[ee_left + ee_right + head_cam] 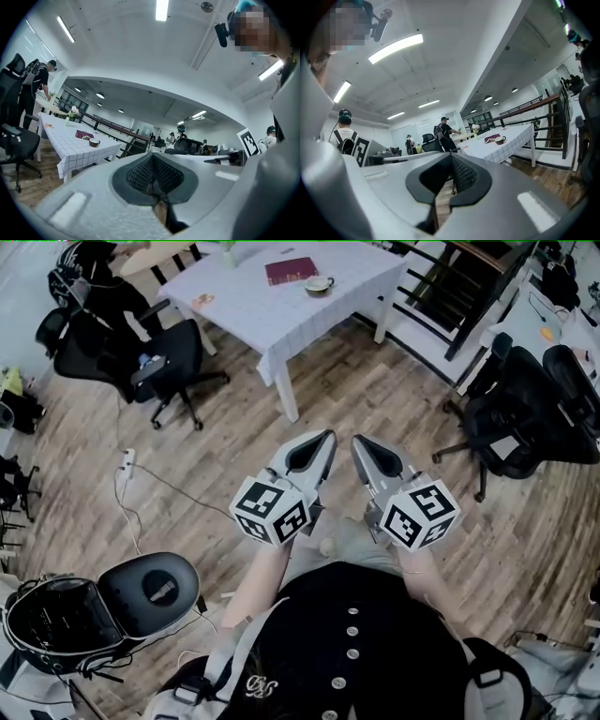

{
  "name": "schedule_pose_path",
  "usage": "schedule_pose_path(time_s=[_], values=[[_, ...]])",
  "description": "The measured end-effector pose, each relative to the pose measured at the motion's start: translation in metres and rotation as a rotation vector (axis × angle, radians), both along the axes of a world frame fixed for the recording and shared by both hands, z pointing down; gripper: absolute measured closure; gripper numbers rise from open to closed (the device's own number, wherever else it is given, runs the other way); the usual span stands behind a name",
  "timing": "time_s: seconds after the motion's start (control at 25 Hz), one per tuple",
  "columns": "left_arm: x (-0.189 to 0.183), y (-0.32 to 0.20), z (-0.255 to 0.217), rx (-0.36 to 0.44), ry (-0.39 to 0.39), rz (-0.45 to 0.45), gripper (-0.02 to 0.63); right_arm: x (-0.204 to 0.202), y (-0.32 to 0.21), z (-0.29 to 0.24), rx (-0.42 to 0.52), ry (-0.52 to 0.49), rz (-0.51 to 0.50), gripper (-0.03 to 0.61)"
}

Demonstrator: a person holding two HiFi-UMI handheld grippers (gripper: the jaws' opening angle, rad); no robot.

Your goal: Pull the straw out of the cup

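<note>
A cup on a saucer (319, 284) stands on the white checked table (281, 310) at the far side of the room; no straw can be made out in it at this distance. The cup also shows small in the left gripper view (94, 142) and in the right gripper view (500, 139). I hold both grippers side by side at chest height, level, pointing toward the table and well short of it. My left gripper (325, 435) (153, 157) is shut with nothing in it. My right gripper (356, 440) (451, 158) also has its jaws together and holds nothing.
A maroon book (291, 270) and a small vase (230, 254) share the table. Black office chairs stand at the left (159, 362) and right (525, 418). A power strip with cable (127, 460) lies on the wooden floor. A black railing (450, 296) runs behind the table. People stand in the background.
</note>
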State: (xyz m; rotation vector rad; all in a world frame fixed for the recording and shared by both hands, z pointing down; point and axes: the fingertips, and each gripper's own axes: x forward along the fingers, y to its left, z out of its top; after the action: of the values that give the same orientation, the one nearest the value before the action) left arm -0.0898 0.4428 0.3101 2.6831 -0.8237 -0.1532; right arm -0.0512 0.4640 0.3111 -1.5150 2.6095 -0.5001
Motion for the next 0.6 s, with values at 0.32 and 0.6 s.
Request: schedule_pose_path(time_s=[0.32,0.6], values=[[0.001,-0.057,0.009,-0.016,-0.013,0.003,0.612,0.008,-0.057,0.005,-0.016,0.005,0.039,0.580],[0.020,-0.097,0.018,-0.007,-0.022,-0.023,0.612,0.032,-0.102,0.012,-0.001,-0.001,0.038,0.580]])
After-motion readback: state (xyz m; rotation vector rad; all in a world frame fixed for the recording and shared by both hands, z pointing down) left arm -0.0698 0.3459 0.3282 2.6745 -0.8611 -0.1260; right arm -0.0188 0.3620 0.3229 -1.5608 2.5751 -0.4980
